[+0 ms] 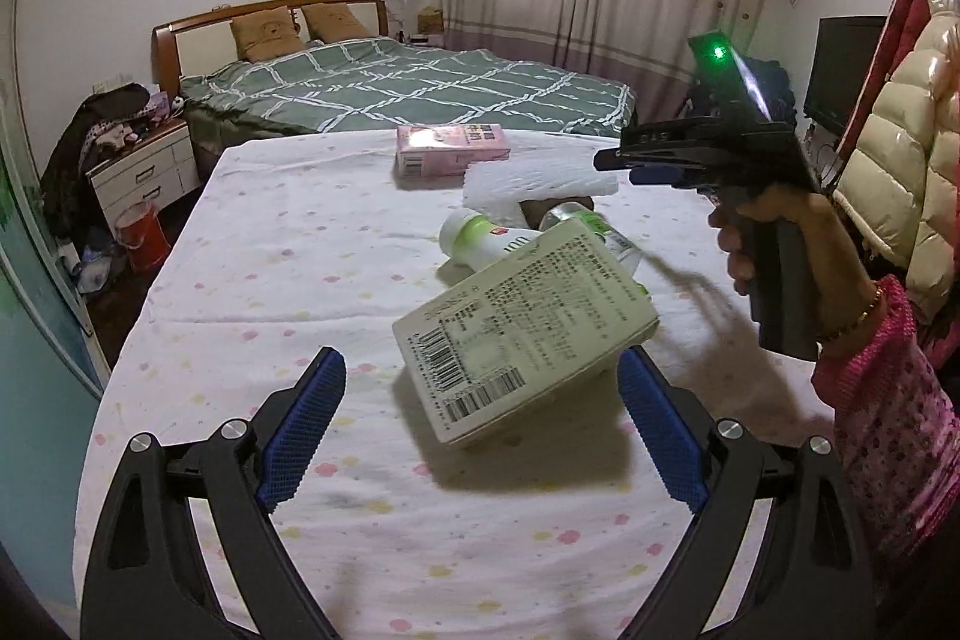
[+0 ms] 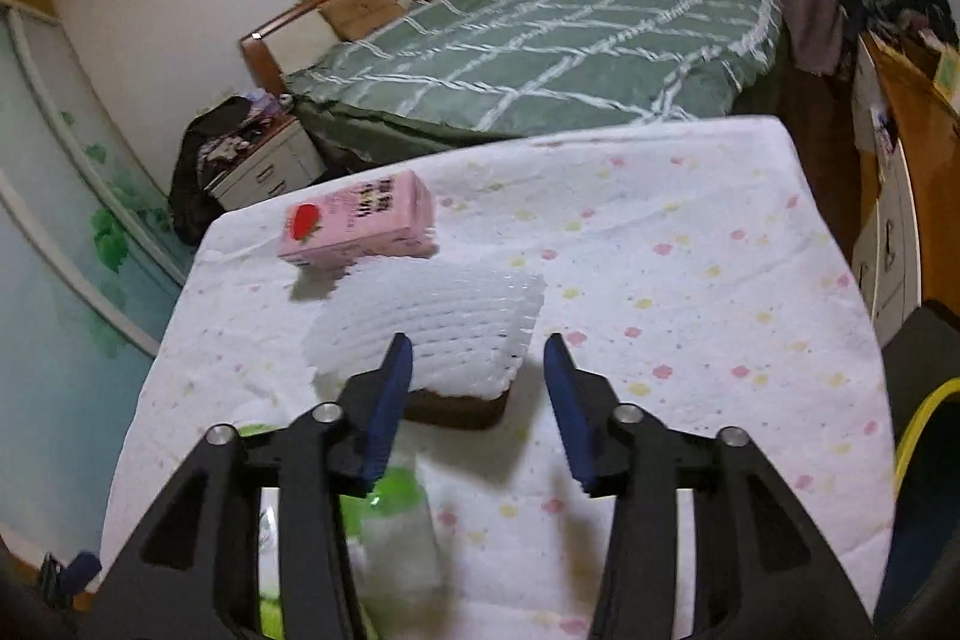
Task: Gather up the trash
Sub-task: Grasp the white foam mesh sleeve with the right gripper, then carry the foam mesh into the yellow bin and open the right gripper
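Trash lies on a table under a white dotted cloth (image 1: 288,280). A cream box with barcodes (image 1: 522,334) stands tilted between the fingers of my left gripper (image 1: 483,400), which is open; its left pad is well clear of the box. Beyond lie a white bottle with a green band (image 1: 480,238), a white foam net (image 1: 540,184) and a pink carton (image 1: 450,148). My right gripper (image 2: 477,358) is open, its tips at the near edge of the foam net (image 2: 420,316), which covers a brown thing (image 2: 456,409). The pink carton (image 2: 360,220) lies behind.
A bed with a green quilt (image 1: 420,88) stands past the table. A nightstand (image 1: 144,172) and a red bucket (image 1: 141,235) are on the left. Coats (image 1: 900,130) hang at the right. A wooden cabinet (image 2: 900,196) and a yellow rim (image 2: 924,412) are beside the table.
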`<move>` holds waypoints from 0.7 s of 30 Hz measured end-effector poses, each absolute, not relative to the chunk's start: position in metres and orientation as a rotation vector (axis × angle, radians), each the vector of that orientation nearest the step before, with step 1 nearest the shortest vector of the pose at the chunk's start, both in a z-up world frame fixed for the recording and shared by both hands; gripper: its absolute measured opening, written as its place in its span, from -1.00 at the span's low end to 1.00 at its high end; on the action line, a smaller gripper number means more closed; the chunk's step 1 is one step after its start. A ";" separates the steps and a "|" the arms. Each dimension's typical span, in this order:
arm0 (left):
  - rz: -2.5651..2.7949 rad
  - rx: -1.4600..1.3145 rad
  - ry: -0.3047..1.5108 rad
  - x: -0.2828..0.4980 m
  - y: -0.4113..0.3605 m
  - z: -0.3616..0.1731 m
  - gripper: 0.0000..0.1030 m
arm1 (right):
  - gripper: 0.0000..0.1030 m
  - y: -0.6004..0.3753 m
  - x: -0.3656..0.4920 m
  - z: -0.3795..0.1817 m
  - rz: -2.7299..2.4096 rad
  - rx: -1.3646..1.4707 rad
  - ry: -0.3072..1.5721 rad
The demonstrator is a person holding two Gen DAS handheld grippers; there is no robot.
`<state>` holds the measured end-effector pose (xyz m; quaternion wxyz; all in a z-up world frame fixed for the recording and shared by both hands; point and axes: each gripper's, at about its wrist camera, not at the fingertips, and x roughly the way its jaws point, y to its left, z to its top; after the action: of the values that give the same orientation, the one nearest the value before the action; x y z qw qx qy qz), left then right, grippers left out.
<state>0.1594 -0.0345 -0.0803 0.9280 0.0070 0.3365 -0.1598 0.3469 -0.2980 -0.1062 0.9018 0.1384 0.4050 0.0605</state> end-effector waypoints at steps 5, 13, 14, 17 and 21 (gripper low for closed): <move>-0.329 0.004 0.692 0.161 -0.031 -0.083 0.76 | -0.14 -0.294 0.357 -0.116 0.130 0.320 0.883; -0.329 0.006 0.706 0.162 -0.034 -0.087 0.76 | -0.72 -0.292 0.356 -0.115 0.147 0.345 0.883; -0.329 0.006 0.706 0.163 -0.034 -0.087 0.76 | -0.78 -0.291 0.354 -0.112 0.148 0.340 0.872; -0.330 0.008 0.711 0.164 -0.035 -0.088 0.76 | -0.83 -0.288 0.347 -0.102 0.153 0.325 0.837; -0.335 0.013 0.710 0.163 -0.038 -0.088 0.76 | -0.85 -0.287 0.332 -0.081 0.163 0.301 0.772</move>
<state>0.1627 -0.0381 -0.0878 0.9240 0.0065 0.3459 -0.1632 0.3322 -0.2871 -0.0811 0.9122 0.1463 0.3745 0.0790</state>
